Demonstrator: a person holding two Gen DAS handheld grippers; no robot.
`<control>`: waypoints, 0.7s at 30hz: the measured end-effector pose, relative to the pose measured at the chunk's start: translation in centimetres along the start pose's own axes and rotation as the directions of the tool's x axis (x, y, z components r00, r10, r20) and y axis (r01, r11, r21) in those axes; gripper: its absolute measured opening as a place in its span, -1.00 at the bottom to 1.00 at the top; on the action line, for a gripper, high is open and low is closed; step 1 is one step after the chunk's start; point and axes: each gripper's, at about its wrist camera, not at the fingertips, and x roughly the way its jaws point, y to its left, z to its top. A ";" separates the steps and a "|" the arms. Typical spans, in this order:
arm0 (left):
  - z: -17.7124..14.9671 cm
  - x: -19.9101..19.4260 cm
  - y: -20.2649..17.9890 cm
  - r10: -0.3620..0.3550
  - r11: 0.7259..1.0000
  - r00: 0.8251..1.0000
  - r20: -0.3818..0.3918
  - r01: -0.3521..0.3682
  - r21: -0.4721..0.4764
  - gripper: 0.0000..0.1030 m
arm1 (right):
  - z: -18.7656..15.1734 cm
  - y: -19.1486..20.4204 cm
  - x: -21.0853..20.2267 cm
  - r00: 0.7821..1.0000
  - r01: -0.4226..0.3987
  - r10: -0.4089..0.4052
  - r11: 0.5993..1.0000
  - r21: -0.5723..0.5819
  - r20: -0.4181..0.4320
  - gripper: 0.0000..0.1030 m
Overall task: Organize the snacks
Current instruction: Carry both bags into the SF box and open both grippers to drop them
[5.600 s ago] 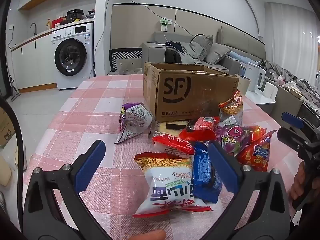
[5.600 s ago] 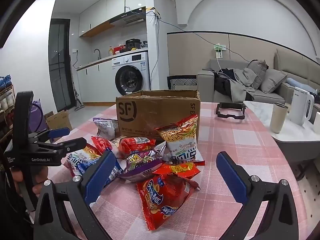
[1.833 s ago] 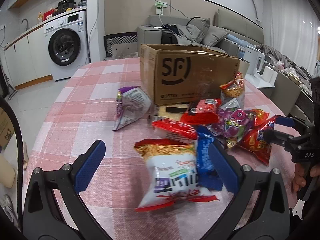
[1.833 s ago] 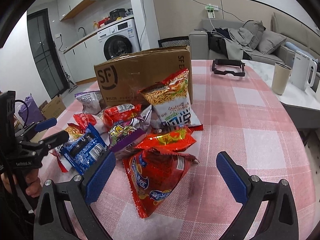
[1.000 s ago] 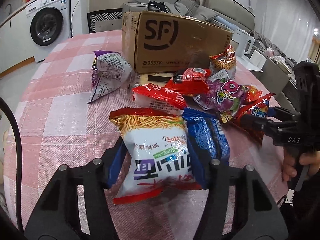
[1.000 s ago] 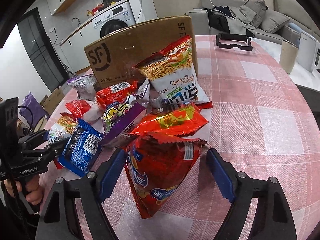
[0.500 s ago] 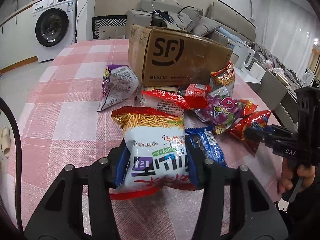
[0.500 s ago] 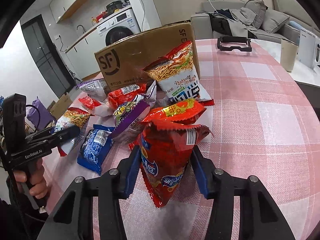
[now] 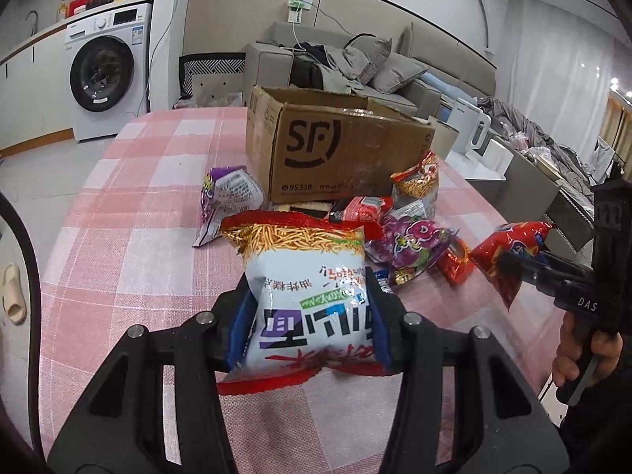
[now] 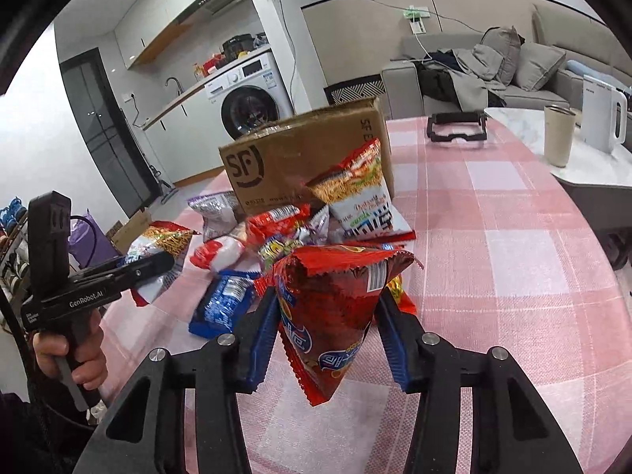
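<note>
Two claws each pinching a snack clear of the pink checked tabletop [image 9: 130, 213], left claw [image 9: 308, 326] on white noodle bag [image 9: 308, 296], right claw [image 10: 330, 330] on red chip bag [image 10: 331, 308], cardboard box [image 9: 335, 154] behind remaining snack pile [image 9: 410, 233].

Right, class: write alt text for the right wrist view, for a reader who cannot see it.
The right gripper has its blue-padded jaws shut on a crinkled red foil snack bag, held above a pink checked tablecloth. Behind lie more snack packets and a brown cardboard box; at left, the left gripper holds a white noodle-snack bag.
</note>
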 end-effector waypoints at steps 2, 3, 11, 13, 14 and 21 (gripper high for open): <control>0.3 -0.6 -0.3 -0.002 1.000 1.000 0.015 0.002 0.004 -0.10 | 0.4 0.3 -0.5 1.000 -0.003 0.003 1.000 -0.010 0.014 -0.05; 0.5 -0.7 -0.4 -0.003 1.000 1.000 0.021 0.003 0.007 -0.10 | 0.7 0.5 -0.6 1.000 -0.006 0.006 1.000 -0.014 0.020 -0.05; 2.9 -1.9 -1.3 -0.003 1.000 0.998 0.067 0.002 0.015 -0.10 | 3.4 1.8 -0.8 0.999 -0.013 0.014 1.000 -0.017 0.052 -0.05; 3.8 -2.0 -1.5 -0.004 1.000 0.997 0.075 0.003 0.014 -0.10 | 4.1 2.0 -0.6 0.998 -0.004 0.005 1.000 -0.012 0.061 -0.05; 4.3 -2.1 -1.5 -0.008 1.000 0.997 0.078 0.007 0.014 -0.10 | 4.4 2.2 -0.5 0.998 0.001 -0.001 1.000 -0.008 0.065 -0.05; 7.5 -1.5 -1.8 -0.004 1.000 0.997 0.083 0.002 0.022 -0.10 | 7.5 3.6 0.5 0.996 0.023 -0.022 1.000 -0.009 0.089 -0.05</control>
